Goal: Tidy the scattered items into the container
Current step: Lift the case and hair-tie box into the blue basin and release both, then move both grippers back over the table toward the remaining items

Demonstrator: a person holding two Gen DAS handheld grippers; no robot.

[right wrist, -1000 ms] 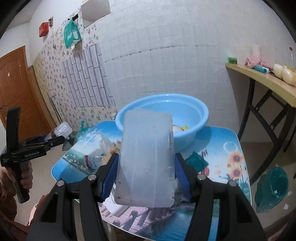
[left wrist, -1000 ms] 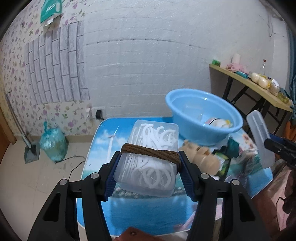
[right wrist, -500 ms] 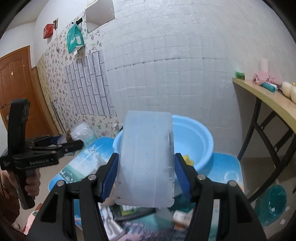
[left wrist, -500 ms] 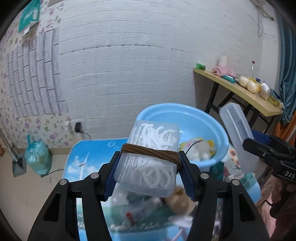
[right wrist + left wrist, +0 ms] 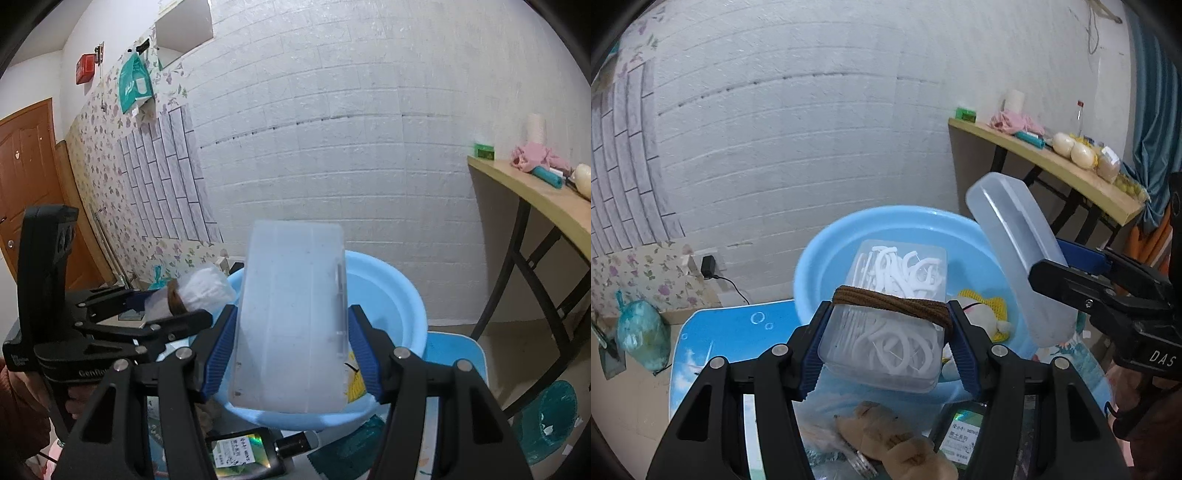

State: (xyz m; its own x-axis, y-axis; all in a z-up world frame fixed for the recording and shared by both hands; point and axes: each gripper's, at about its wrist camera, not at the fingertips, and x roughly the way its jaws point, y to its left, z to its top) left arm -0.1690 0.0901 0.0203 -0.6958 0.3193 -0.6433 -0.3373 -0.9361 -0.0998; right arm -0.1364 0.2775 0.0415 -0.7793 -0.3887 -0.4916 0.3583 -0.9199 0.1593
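My left gripper (image 5: pixel 886 347) is shut on a clear plastic box of white floss picks (image 5: pixel 886 332) with a brown hair band (image 5: pixel 894 304) around it, held over the near rim of the blue basin (image 5: pixel 831 266). My right gripper (image 5: pixel 291 354) is shut on a frosted plastic case (image 5: pixel 291 314), held upright over the basin (image 5: pixel 388 295). The case also shows in the left wrist view (image 5: pixel 1019 258), at the basin's right side. A yellow and white plush toy (image 5: pixel 982 314) lies inside the basin.
A brown plush toy (image 5: pixel 897 443) and a dark packet with a green label (image 5: pixel 960 435) lie on the blue picture table (image 5: pixel 731 332) in front of the basin. The packet also shows in the right wrist view (image 5: pixel 240 454). A wooden side table (image 5: pixel 1052 173) stands at the right.
Both grippers have moved forward with their loads, from above the table to over the basin. The two grippers have come closer together.
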